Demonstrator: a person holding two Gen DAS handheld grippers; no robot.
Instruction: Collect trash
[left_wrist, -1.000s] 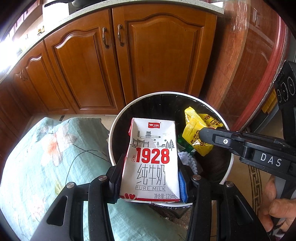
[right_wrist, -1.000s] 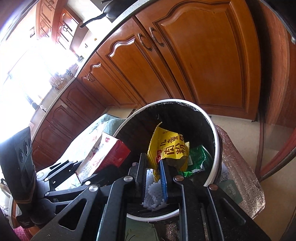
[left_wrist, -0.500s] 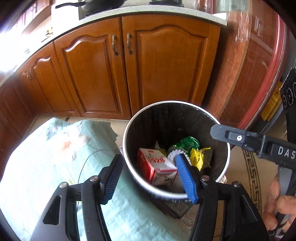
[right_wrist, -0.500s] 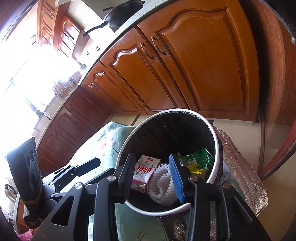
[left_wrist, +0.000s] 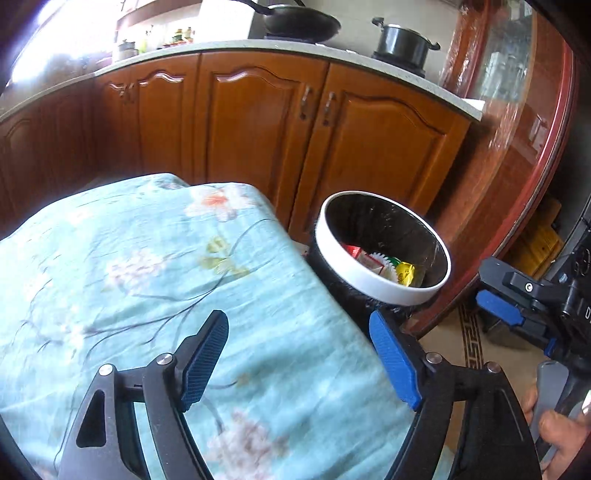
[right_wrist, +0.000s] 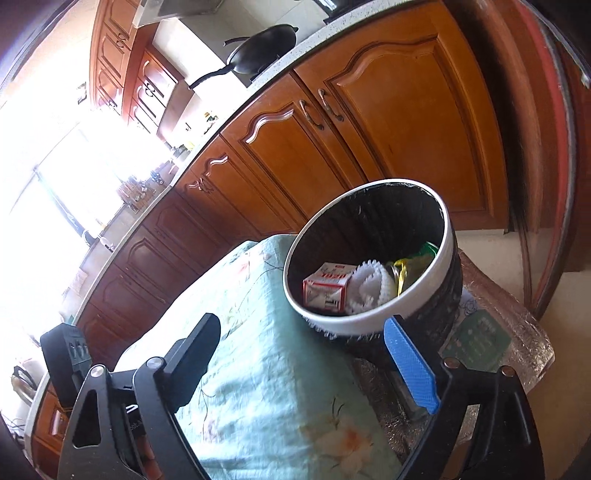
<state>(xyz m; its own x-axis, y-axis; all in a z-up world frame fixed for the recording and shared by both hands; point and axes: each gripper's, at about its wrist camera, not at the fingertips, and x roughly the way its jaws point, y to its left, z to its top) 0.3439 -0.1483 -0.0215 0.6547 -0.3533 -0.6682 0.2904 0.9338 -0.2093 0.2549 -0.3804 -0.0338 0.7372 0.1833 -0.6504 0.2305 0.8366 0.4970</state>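
Glossy varnished wood cabinet doors are shining. Wrinkled matt floral cloth is covering the table. Bin is showing a smooth white plastic rim over crinkly black liner. Paper carton is looking matt.

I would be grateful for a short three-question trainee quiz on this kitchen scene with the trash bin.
1. True or false: the milk carton lies inside the trash bin.
2. What covers the table beside the bin? A) floral cloth B) newspaper C) bare wood
3. Is anything between the fingers of the left gripper or the right gripper?

Key:
1. True.
2. A, the floral cloth.
3. No; both sets of jaws are opening with nothing between them.
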